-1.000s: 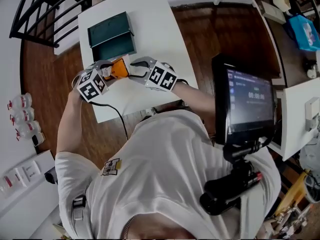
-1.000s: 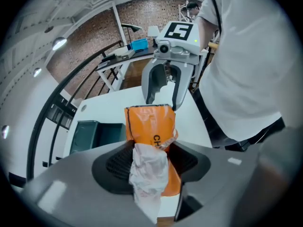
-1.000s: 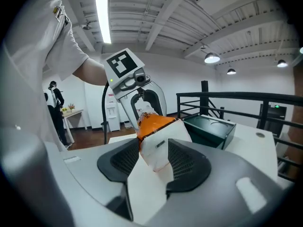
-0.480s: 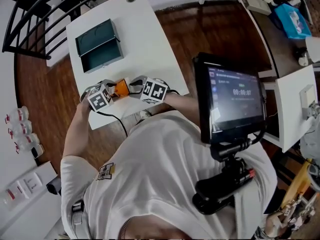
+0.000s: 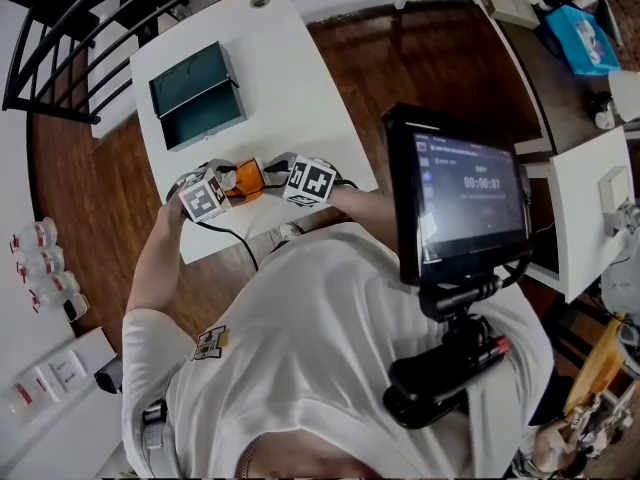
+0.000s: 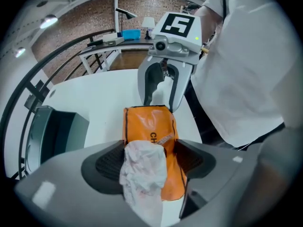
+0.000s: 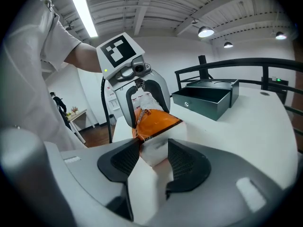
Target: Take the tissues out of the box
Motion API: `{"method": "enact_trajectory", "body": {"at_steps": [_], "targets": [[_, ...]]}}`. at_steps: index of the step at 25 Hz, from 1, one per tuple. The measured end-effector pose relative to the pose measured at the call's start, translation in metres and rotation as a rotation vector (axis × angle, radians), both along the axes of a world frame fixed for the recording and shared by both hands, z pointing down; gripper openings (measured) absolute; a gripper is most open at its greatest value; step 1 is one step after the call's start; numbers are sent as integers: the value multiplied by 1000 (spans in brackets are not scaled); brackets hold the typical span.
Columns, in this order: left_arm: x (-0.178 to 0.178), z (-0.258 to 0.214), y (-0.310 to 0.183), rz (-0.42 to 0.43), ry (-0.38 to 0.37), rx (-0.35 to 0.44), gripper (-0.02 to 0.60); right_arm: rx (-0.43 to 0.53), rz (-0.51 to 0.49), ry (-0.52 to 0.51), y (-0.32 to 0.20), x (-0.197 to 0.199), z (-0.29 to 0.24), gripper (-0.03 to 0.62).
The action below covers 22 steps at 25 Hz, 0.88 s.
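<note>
An orange tissue pack (image 5: 247, 176) hangs between both grippers, just above the white table (image 5: 290, 58) near its front edge. My left gripper (image 6: 150, 161) has the pack (image 6: 151, 124) and a crumpled white tissue (image 6: 142, 174) between its jaws. Those jaws are opening, and I see no firm pinch on the pack or the tissue. My right gripper (image 7: 154, 162) is shut on the pack's other, white end (image 7: 156, 119). In the right gripper view the left gripper (image 7: 147, 109) faces me with the tissue (image 7: 144, 98) showing between its fingers.
An open dark green metal box (image 5: 195, 96) stands on the table beyond the grippers. A black railing (image 5: 60, 28) runs along the far left. Bottles (image 5: 35, 258) stand on the floor at left. A monitor (image 5: 470, 193) on a rig sits at right.
Both grippers and the orange pack have moved away from the green box, toward the table's front edge. Over the last half second they have stayed almost in place.
</note>
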<state>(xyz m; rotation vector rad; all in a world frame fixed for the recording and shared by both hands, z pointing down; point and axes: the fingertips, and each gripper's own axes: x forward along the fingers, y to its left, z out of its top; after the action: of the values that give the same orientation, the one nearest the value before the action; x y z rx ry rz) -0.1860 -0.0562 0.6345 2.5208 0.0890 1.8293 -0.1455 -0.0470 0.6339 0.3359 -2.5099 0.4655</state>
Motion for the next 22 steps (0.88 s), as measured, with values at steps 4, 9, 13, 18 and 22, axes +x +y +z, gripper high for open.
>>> {"method": "enact_trajectory", "body": {"at_steps": [4,9,13,18,22], "targets": [[-5,-7,-4,-24,18,18,362,8,4,-8,-2,4,-3,180],[-22,-41,-20,-124,102,83,370,20,20,-20,-5,15,-9,183],[-32,-80,-29,-330,313,103,370,15,58,-45,-7,26,-15,181],[-9,-136,-5,-592,707,57,284,-5,120,-91,-5,39,-24,172],[28,-137,37,-713,851,-5,149,-26,144,-113,7,53,-21,166]]}}
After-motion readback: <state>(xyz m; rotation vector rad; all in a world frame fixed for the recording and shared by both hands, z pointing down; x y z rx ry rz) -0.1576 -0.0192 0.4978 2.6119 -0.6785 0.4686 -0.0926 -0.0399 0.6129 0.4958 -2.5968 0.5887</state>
